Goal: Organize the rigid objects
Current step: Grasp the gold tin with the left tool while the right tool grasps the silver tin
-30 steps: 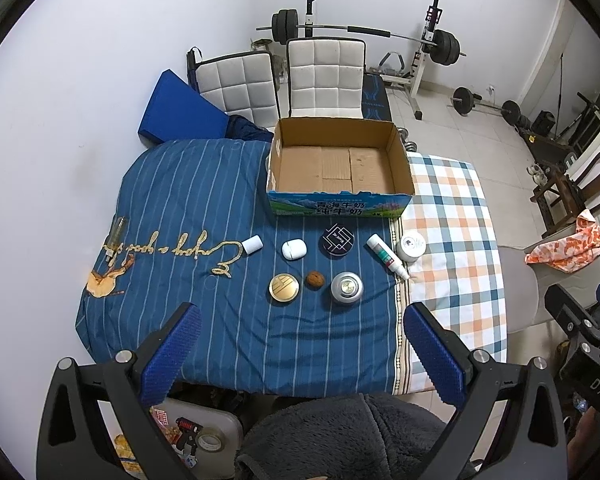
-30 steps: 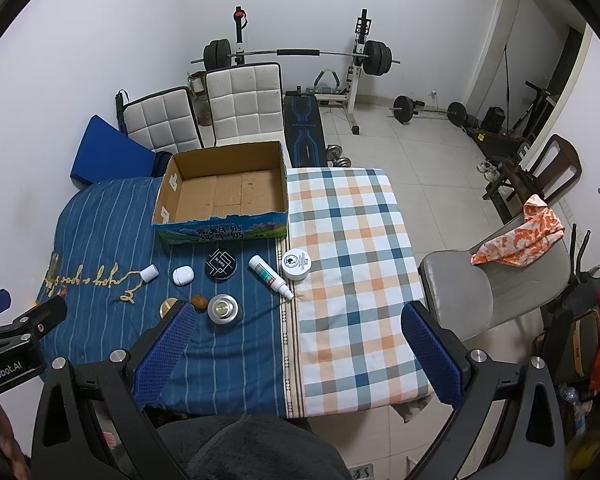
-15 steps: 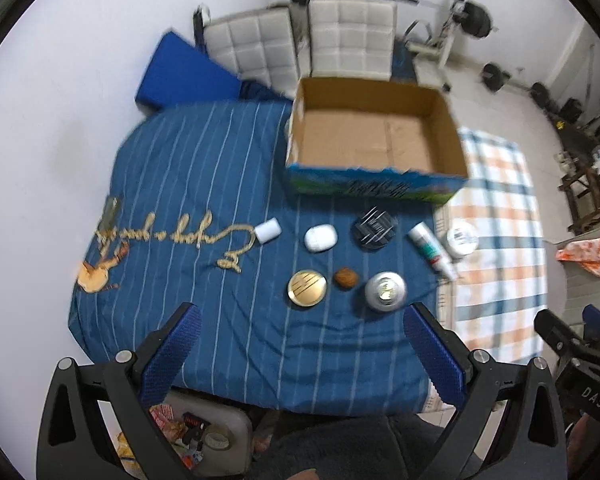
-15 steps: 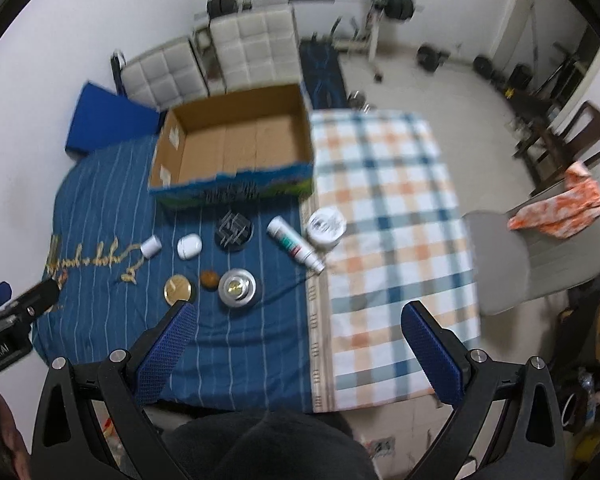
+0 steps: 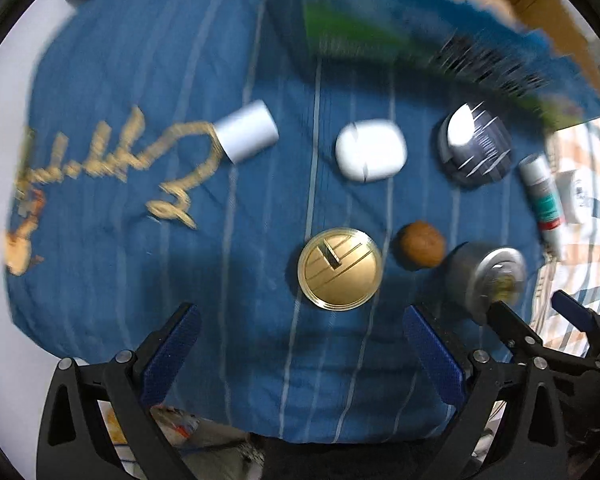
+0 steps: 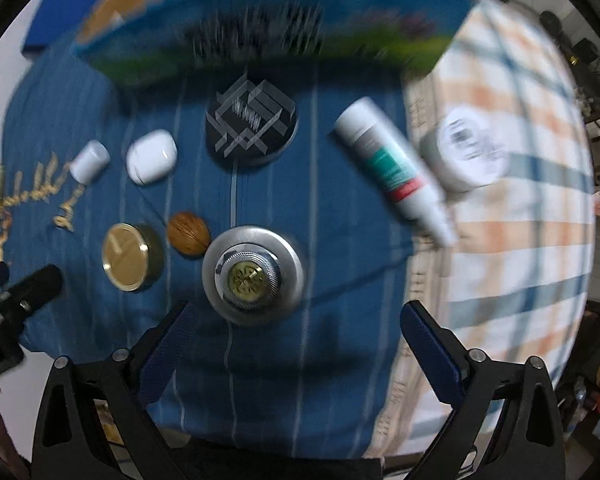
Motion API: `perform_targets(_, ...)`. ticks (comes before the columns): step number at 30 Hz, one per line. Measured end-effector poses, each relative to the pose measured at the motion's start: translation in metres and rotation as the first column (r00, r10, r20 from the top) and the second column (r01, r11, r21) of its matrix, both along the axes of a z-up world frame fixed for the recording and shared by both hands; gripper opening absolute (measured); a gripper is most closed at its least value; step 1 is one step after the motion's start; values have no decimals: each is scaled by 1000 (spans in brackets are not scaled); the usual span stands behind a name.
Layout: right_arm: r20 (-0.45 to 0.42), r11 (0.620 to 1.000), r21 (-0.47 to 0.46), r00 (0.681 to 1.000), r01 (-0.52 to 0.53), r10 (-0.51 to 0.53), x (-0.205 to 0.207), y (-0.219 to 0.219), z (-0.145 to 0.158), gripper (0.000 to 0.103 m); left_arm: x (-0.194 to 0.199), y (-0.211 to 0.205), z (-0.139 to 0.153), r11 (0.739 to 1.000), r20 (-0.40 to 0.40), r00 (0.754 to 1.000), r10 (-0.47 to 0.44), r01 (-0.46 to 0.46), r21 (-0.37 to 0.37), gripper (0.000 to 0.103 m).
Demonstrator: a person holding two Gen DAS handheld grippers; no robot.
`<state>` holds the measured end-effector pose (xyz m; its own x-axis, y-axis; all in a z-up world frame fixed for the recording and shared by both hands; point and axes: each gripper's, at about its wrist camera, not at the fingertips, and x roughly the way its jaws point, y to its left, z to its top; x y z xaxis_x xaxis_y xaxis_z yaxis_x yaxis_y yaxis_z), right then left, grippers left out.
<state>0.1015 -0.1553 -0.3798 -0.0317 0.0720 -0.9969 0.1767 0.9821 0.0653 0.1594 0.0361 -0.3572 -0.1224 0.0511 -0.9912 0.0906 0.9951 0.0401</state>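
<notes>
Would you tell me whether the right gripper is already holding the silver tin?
No, the right gripper is open and empty, with the silver tin lying just ahead of its fingertips.

left gripper agape, right gripper — agape

The open cardboard box with a blue-and-green printed front is smeared by motion in both views — its dark lettering cannot be read, and the top edge of each picture cuts off its far walls and floor. In the left wrist view the round white jar with a printed lid sits at the fisheye rim, half hidden behind the white tube with a teal and red band. Print on that tube and on the jar lid is too blurred to read in either view. The checked orange-and-blue cloth blurs toward the right rim — the furniture beyond it is indistinct.
</notes>
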Motion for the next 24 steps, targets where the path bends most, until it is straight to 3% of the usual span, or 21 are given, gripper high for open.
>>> perform_targets(4, -43, 1000, 26, 999, 3, -1, 8, 14, -35, 93, 5, 12, -31, 994, -75, 995, 69, -75, -81, 103)
perform_targets(7, -80, 1000, 19, 997, -7, 8, 10, 21, -54, 76, 6, 9, -39, 991, -94, 993, 65, -76, -112, 103)
perform_targets(11, -88, 1000, 13, 996, 12, -11, 4, 17, -60, 74, 7, -7, -49, 993, -95, 995, 9, -21, -120, 103)
perform_targets(14, -103, 1000, -3, 994, 29, -30, -3, 7, -61, 74, 9, -18, -58, 996, -87, 996, -32, 25, -86, 102)
perform_targets(15, -106, 999, 1, 994, 35, -34, -5, 4, -62, 74, 9, -19, -61, 996, -86, 995, -43, 37, -76, 101)
perform_targets(17, -115, 999, 3, 993, 35, -34, -8, 3, -64, 74, 7, -21, -68, 997, -85, 994, -67, 63, -47, 81)
perform_targets(19, -118, 999, -2, 992, 33, -33, -9, 4, -66, 74, 5, -20, -80, 996, -105, 991, -79, 76, -36, 69)
perform_targets(24, -134, 998, -32, 990, 47, -51, -6, 10, -83, 74, 6, -17, -97, 998, -108, 992, -63, 62, -10, 72)
